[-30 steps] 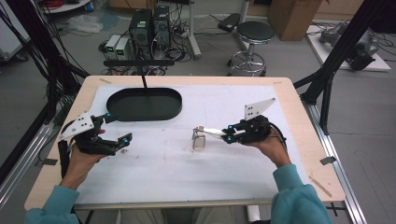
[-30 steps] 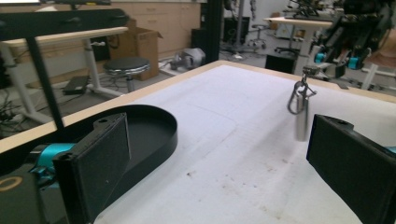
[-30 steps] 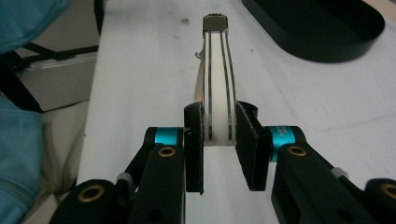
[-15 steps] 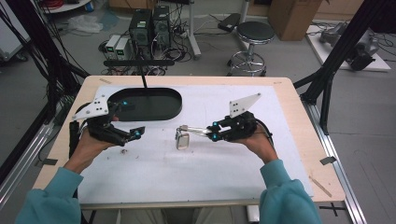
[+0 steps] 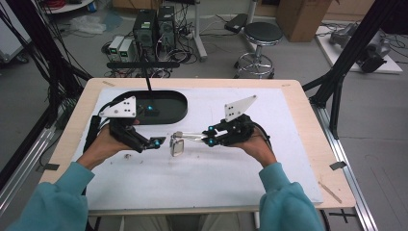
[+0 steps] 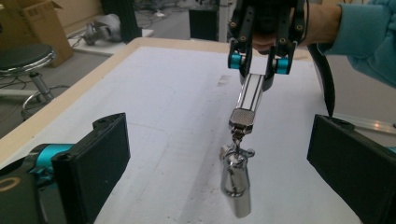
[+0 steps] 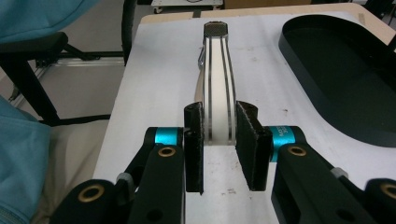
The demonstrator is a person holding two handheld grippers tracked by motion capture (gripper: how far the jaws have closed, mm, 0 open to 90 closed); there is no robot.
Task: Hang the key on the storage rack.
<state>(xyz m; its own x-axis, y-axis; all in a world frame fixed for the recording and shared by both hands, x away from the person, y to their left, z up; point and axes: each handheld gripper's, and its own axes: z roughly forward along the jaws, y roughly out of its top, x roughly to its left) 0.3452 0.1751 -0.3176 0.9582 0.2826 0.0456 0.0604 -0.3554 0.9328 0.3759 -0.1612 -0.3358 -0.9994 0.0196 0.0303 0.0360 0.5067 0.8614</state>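
Right gripper [image 5: 210, 135] clamped on metal tweezers [image 5: 192, 136], long axis across the table, tip toward the left gripper [image 5: 159, 142], whose jaws stand wide apart. Small steel weight [image 5: 176, 147] hangs at tweezer tip, mid-mat, near black oval tray [image 5: 163, 115]; open white mat [image 5: 216, 178] in front

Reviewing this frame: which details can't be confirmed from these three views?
- High view: the tweezers tips and the metal weight are too small to show how they meet.
- Right gripper view: the right gripper is shut on the tweezers; their own arms hide the weight.
- Left gripper view: the weight base is cut off near the bottom edge; whether it touches the table is unclear.
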